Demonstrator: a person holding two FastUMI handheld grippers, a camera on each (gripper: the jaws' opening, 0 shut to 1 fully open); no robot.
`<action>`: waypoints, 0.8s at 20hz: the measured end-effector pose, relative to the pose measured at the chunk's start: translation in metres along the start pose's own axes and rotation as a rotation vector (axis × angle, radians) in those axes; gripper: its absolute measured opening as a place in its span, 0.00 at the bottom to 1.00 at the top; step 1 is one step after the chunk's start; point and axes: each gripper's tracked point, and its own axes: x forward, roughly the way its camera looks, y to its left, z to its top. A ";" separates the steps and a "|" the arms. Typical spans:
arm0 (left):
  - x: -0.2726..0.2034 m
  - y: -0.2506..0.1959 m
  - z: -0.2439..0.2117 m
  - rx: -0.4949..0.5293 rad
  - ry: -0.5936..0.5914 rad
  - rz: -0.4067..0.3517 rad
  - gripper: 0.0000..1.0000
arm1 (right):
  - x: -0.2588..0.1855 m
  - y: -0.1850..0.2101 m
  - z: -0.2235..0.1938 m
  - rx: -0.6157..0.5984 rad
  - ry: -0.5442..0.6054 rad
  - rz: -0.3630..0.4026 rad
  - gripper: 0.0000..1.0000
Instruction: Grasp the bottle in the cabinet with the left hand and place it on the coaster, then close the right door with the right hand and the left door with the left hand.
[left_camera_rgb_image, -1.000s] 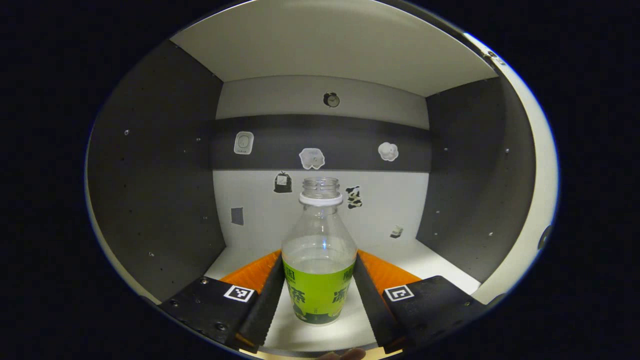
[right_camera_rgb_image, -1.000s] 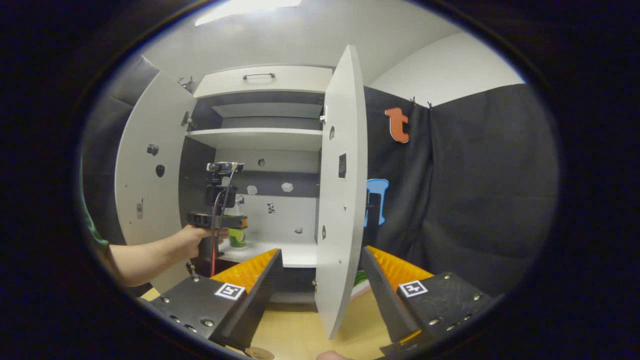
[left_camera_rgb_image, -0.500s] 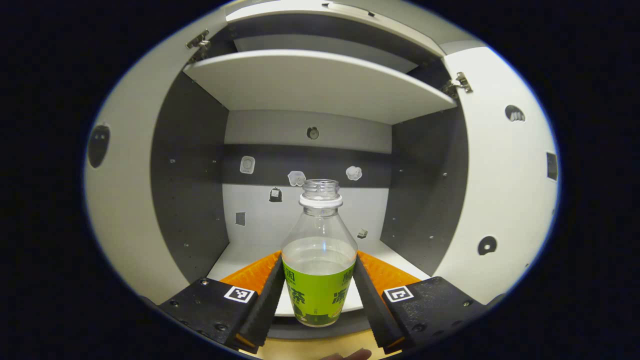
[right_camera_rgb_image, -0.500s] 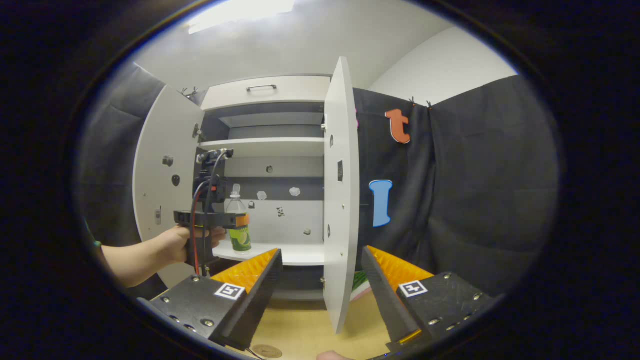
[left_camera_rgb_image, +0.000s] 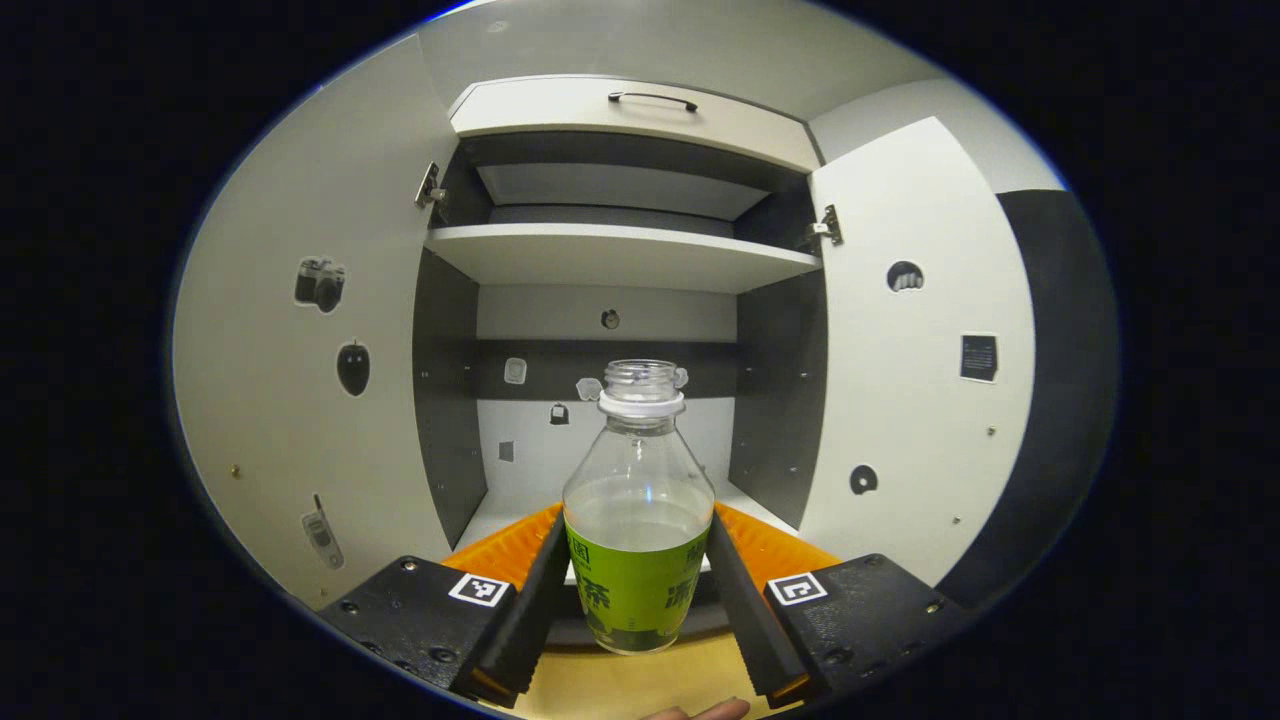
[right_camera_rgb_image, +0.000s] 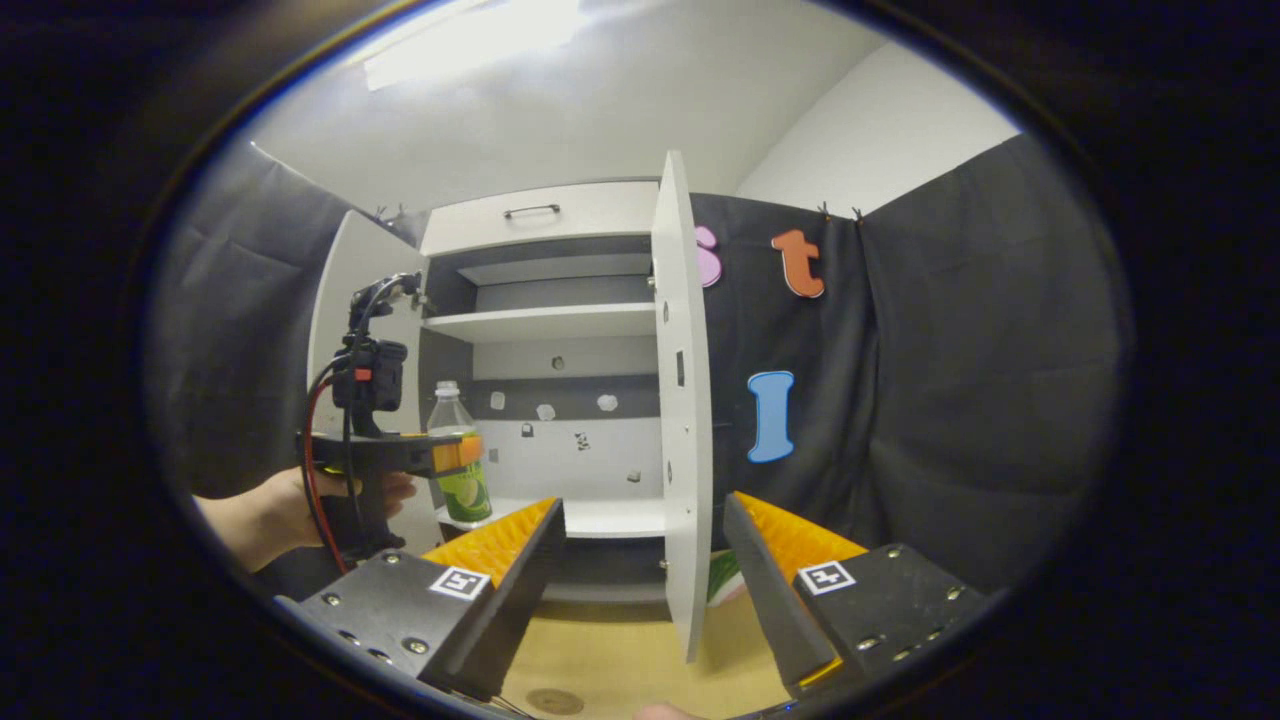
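A clear bottle (left_camera_rgb_image: 638, 520) with a green label and no cap sits upright between both fingers of my left gripper (left_camera_rgb_image: 638, 585), which is shut on it and holds it off the shelf, in front of the open cabinet (left_camera_rgb_image: 620, 258). In the right gripper view the same bottle (right_camera_rgb_image: 458, 470) hangs in the left gripper (right_camera_rgb_image: 450, 455), held by a hand (right_camera_rgb_image: 290, 505). My right gripper (right_camera_rgb_image: 640, 560) stands open, its fingers either side of the right door's edge (right_camera_rgb_image: 685, 420) but short of it. The left door (left_camera_rgb_image: 300, 340) and the right door (left_camera_rgb_image: 915, 350) both stand open. A round coaster (right_camera_rgb_image: 553, 702) lies on the wooden table.
The cabinet's lower shelf (left_camera_rgb_image: 505, 505) is bare, with small stickers on its back wall. A drawer with a handle (left_camera_rgb_image: 652, 98) tops the cabinet. The wooden tabletop (right_camera_rgb_image: 610, 665) lies below, with a green and white object (right_camera_rgb_image: 722, 578) behind the right door.
My left gripper has drawn back out of the cabinet with the bottle in it, so both doors now show. The right gripper has backed off a little and tilted upward.
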 end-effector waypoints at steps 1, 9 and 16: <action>-0.011 -0.001 -0.001 -0.001 0.000 0.006 0.79 | -0.005 0.000 0.002 -0.001 0.000 0.008 0.96; -0.064 -0.015 -0.031 -0.045 0.002 0.075 0.79 | -0.027 -0.002 0.001 -0.020 -0.004 0.060 0.96; -0.085 -0.041 -0.095 -0.028 0.013 0.066 0.79 | -0.011 0.001 0.007 -0.026 -0.024 0.057 0.96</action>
